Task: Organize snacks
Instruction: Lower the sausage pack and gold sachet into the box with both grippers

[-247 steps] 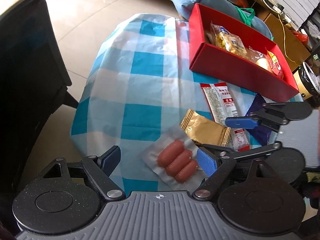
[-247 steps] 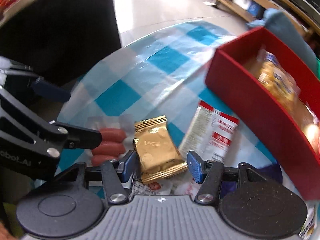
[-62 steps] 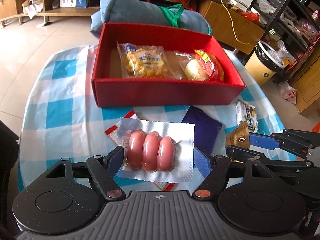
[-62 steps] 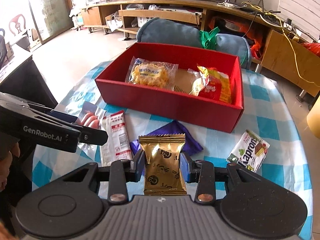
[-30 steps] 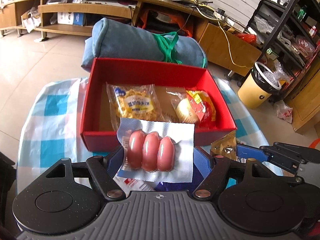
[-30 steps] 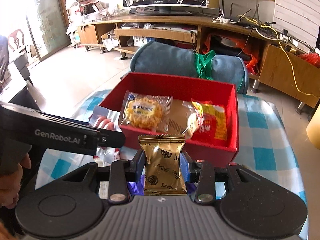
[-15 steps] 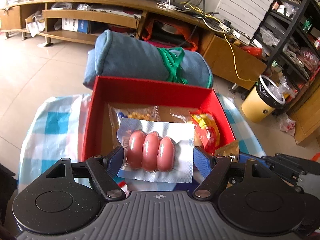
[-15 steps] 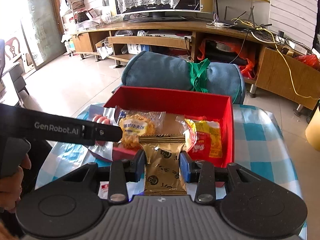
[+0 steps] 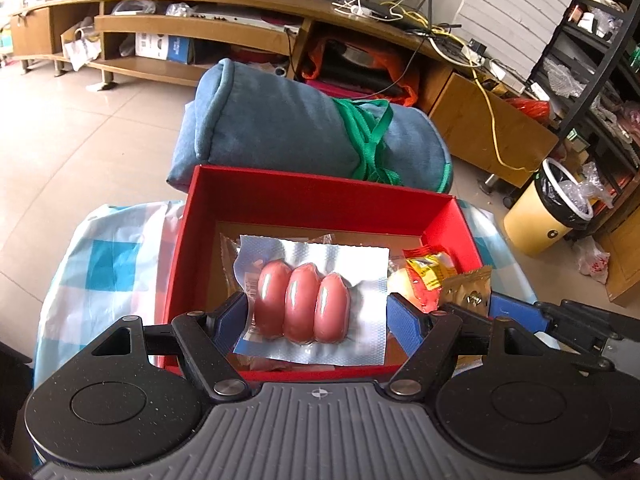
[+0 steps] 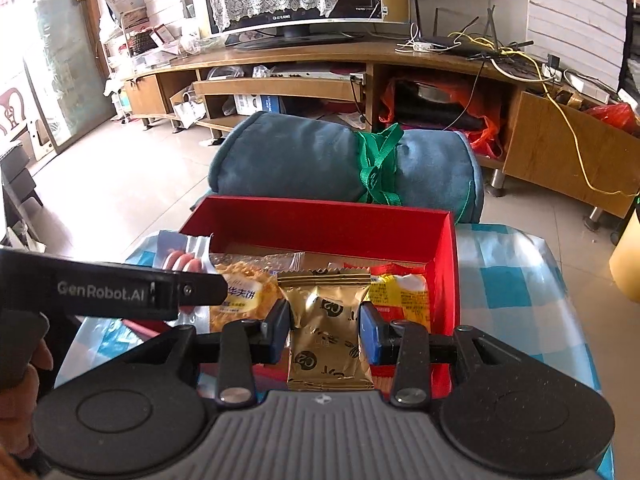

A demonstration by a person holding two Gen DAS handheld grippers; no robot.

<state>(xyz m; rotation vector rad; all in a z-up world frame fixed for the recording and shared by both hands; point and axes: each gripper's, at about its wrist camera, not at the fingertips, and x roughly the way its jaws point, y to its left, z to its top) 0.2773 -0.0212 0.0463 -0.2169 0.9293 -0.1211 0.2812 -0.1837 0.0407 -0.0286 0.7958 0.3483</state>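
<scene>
Gripping a sausage pack (image 9: 308,304) at the frame's centre, the left gripper (image 9: 316,318) holds it over the red box (image 9: 320,200). The right gripper (image 10: 325,330) clamps a gold packet (image 10: 326,332) at lower centre, above the box's near edge

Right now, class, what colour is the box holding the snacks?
Red; the box shows best in the right wrist view.

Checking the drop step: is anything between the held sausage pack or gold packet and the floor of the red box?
Yes. The sausage pack in the left hand-held gripper hangs over a clear-wrapped snack lying in the red box. The gold packet in the right hand-held gripper hangs between that snack and a red-yellow bag. No lid.
</scene>
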